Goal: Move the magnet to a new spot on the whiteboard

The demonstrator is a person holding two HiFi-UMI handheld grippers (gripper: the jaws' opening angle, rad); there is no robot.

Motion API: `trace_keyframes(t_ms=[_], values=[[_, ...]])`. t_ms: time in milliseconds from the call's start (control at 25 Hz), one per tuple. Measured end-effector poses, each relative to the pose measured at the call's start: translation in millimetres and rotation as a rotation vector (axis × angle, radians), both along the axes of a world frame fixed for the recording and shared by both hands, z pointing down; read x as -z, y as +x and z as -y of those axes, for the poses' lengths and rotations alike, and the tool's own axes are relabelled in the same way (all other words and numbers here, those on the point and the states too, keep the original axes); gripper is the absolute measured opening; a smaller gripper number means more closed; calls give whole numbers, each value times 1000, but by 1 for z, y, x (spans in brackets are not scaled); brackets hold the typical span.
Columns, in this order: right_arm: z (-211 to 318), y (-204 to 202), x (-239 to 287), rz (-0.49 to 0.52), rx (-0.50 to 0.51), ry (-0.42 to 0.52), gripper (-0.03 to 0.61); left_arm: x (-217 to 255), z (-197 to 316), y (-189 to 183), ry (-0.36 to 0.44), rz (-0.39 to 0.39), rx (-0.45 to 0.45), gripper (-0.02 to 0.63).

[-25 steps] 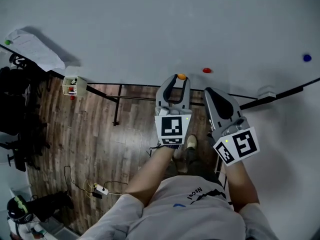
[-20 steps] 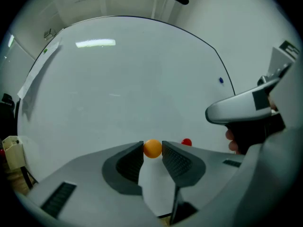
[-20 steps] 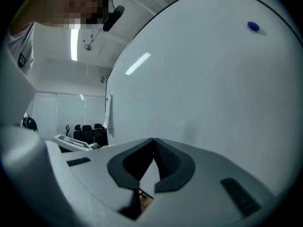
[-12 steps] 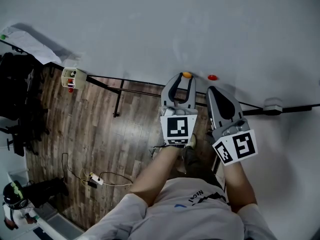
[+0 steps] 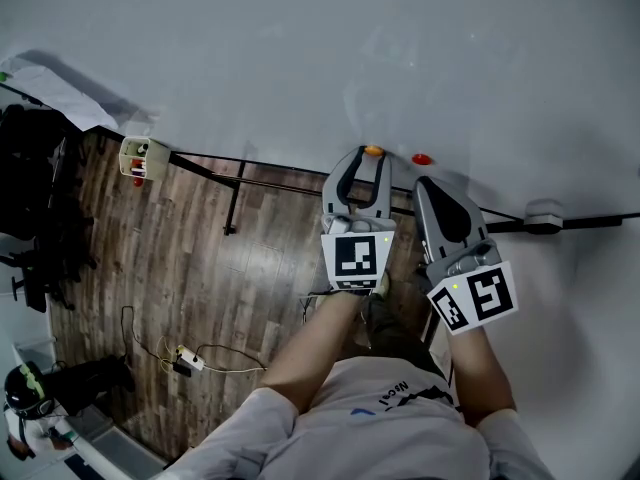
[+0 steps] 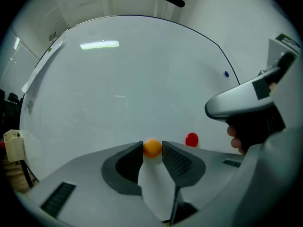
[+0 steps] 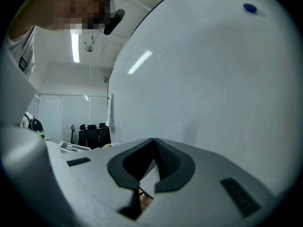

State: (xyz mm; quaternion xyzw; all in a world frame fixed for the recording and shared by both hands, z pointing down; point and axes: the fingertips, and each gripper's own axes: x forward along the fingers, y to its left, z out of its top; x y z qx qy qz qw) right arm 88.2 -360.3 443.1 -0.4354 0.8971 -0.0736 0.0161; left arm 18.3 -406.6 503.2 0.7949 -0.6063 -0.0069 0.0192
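Observation:
An orange round magnet [image 6: 152,148] sits on the whiteboard [image 6: 132,89] near its bottom edge, and my left gripper [image 6: 152,149] is shut on it, one pad on each side. The head view shows the same orange magnet [image 5: 372,151] at the tips of the left gripper [image 5: 371,154]. A red magnet [image 6: 191,139] [image 5: 422,158] is stuck on the board just to the right. My right gripper [image 5: 428,180] is held beside the left one, shut with nothing in it; its pads [image 7: 163,157] meet at the tips.
A blue magnet [image 7: 249,7] [image 6: 226,74] is stuck higher up on the whiteboard [image 5: 400,58]. A small marker holder [image 5: 139,160] hangs at the board's lower left. A paper sheet [image 5: 50,83] is pinned at far left. An eraser [image 5: 545,211] rests on the bottom rail.
The left gripper has stayed on the orange magnet at about the same spot. The view has shifted a little, so the blue magnet has left the head view.

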Motion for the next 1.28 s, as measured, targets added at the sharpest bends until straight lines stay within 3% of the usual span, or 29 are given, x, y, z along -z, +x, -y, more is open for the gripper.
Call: trace_keyframes(t_ms=[480, 800, 1280], values=[[-11, -18, -6, -6, 9, -26, 14, 4, -23, -13, -36, -10, -54, 129], [-29, -25, -1, 8, -40, -29, 14, 28, -59, -16, -53, -38, -171, 127], [-71, -51, 21, 15, -92, -6, 14, 77, -117, -42, -51, -68, -281, 67]])
